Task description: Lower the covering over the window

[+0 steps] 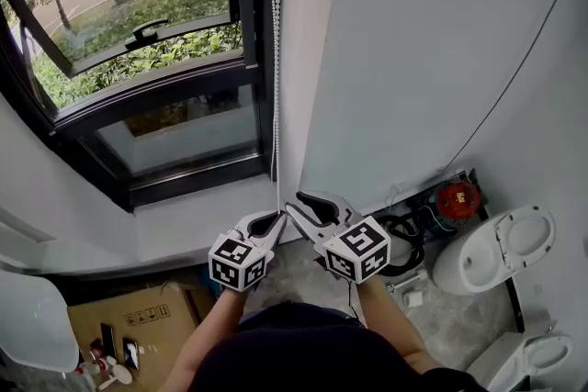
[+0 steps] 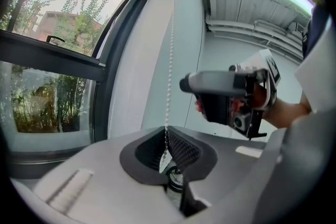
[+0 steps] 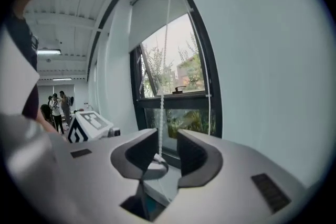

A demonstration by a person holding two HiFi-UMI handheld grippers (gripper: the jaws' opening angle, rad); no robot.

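A white bead chain (image 1: 276, 60) hangs beside the dark-framed window (image 1: 156, 60), whose upper sash is tilted open. My left gripper (image 1: 276, 218) is shut on the chain's lower part; in the left gripper view the chain (image 2: 170, 60) runs down into the closed jaws (image 2: 167, 148). My right gripper (image 1: 310, 208) stands open just right of it. In the right gripper view the chain (image 3: 161, 107) passes between the spread jaws (image 3: 167, 147) without the pads pressing on it. The white roller blind (image 3: 157, 13) covers only the top of the window.
White toilet bowls (image 1: 501, 248) stand on the floor at the right, with a red device (image 1: 457, 197) and black cables by the wall. A cardboard box (image 1: 129, 326) lies at the lower left. A thin cable runs up the white wall (image 1: 514, 78). People (image 3: 58, 110) stand far off.
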